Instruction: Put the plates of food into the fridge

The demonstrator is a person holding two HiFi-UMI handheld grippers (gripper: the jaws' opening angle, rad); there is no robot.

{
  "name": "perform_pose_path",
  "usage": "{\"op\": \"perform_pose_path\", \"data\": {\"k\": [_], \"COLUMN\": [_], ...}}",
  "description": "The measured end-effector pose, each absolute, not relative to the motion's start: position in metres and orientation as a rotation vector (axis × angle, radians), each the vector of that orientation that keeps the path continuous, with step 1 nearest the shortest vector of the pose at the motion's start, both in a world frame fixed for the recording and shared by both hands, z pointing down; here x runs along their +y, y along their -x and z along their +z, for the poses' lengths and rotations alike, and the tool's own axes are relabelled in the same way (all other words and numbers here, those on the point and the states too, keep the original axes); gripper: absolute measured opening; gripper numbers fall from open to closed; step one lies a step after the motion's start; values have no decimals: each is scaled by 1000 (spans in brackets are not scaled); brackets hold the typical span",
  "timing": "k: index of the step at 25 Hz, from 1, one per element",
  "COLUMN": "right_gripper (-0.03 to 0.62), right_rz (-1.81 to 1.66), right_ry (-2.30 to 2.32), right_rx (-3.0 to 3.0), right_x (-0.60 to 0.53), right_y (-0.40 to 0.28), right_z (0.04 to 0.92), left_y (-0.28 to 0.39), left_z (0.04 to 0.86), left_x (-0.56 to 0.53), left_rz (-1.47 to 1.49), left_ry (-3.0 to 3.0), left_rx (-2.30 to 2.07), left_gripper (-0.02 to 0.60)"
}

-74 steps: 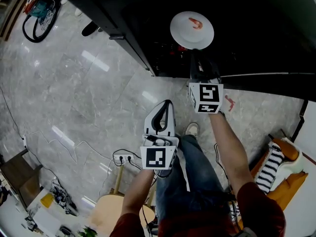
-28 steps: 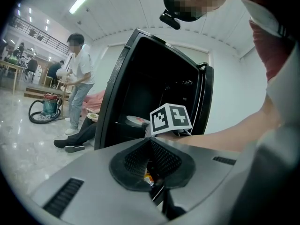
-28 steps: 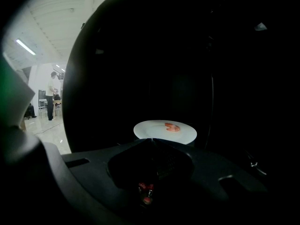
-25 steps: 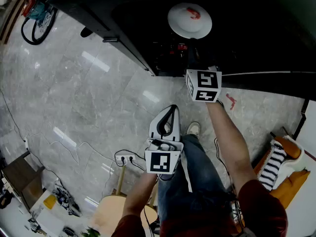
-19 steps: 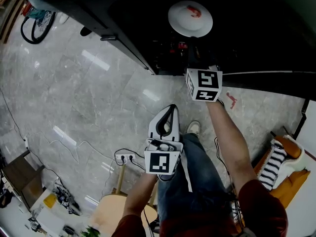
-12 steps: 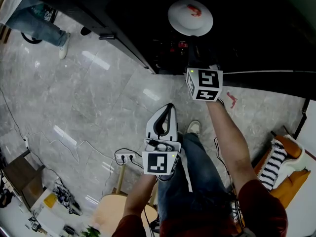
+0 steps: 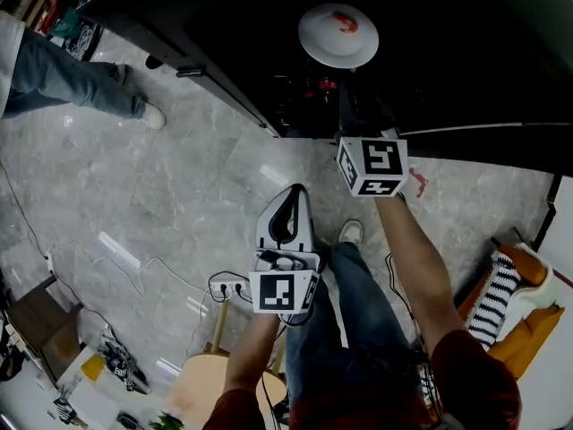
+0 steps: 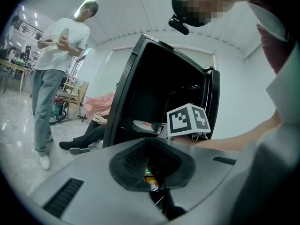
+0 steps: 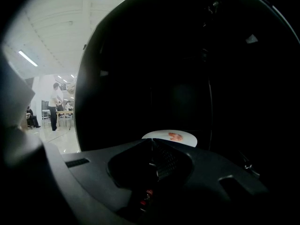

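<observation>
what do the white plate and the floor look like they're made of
Plate: probably glazed ceramic, though melamine is possible; it is plain white and smooth with a soft sheen. Floor: polished stone or marble-look tile; grey with pale veins, straight joint lines and bright streaks of reflected light.

A bystander (image 7: 67,77) in blue jeans is standing on the grey marble floor (image 7: 134,195) at the upper left. A white power strip (image 7: 226,287) is lying on the floor, with a thin cable (image 7: 85,251) running across the floor toward it. A round wooden stool (image 7: 201,388) is standing near it. At the right, a black-and-white striped cloth (image 7: 491,301) is resting on an orange seat (image 7: 526,330).
</observation>
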State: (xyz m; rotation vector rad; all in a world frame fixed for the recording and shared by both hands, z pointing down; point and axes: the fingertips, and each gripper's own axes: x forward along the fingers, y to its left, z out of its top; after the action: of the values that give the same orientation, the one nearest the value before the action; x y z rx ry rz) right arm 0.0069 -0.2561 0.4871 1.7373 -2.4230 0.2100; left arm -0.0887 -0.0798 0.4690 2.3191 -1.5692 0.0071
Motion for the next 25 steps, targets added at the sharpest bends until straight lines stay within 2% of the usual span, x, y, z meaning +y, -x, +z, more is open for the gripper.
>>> {"op": "perform_pose_path", "data": {"k": [25], "right_gripper": [11], "right_rz": [19], "right_ry": [-1650], "right_rx": [-2621], "right_x": [-178], "right_y": [-27], "right_z": [351], "left_y": [70], "left_z": [372], "left_x": [-86], "left_rz": [-26], "left_ry": [-2458], "left_rx": [-1618], "left_gripper": [6]}}
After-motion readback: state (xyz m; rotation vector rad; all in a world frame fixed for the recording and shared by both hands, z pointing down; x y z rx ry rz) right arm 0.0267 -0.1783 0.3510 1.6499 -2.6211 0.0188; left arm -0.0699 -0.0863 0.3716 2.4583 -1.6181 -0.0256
